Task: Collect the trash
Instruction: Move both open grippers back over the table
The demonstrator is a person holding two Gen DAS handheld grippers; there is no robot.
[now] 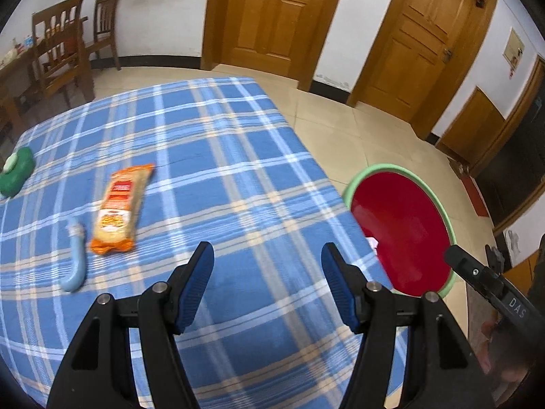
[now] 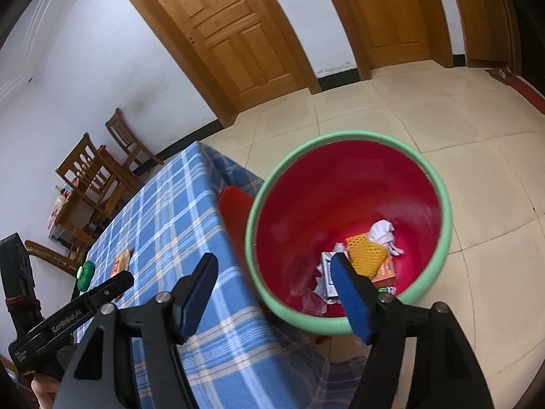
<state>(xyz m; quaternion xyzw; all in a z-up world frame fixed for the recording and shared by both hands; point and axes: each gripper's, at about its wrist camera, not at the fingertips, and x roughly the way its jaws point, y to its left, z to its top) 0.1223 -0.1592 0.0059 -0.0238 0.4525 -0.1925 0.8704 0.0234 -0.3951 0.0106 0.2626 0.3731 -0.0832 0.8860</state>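
On the blue plaid tablecloth (image 1: 211, 156) lie an orange snack packet (image 1: 119, 206), a light blue tube (image 1: 75, 262) and a green lidded pack (image 1: 15, 170), all left of my left gripper (image 1: 267, 259). That gripper is open and empty over the cloth. A red bin with a green rim (image 2: 347, 225) stands beside the table's edge. It holds a white crumpled tissue (image 2: 383, 233), a yellow foam net (image 2: 366, 254) and small boxes (image 2: 328, 277). My right gripper (image 2: 274, 269) hangs open over the bin's near rim, nothing between its blue pads.
Wooden chairs (image 1: 61, 41) and a side table stand at the far left wall. Two wooden doors (image 1: 272, 17) close off the back wall. Beige tiled floor (image 2: 408, 112) spreads around the bin. A red stool seat (image 2: 233, 204) shows between table and bin.
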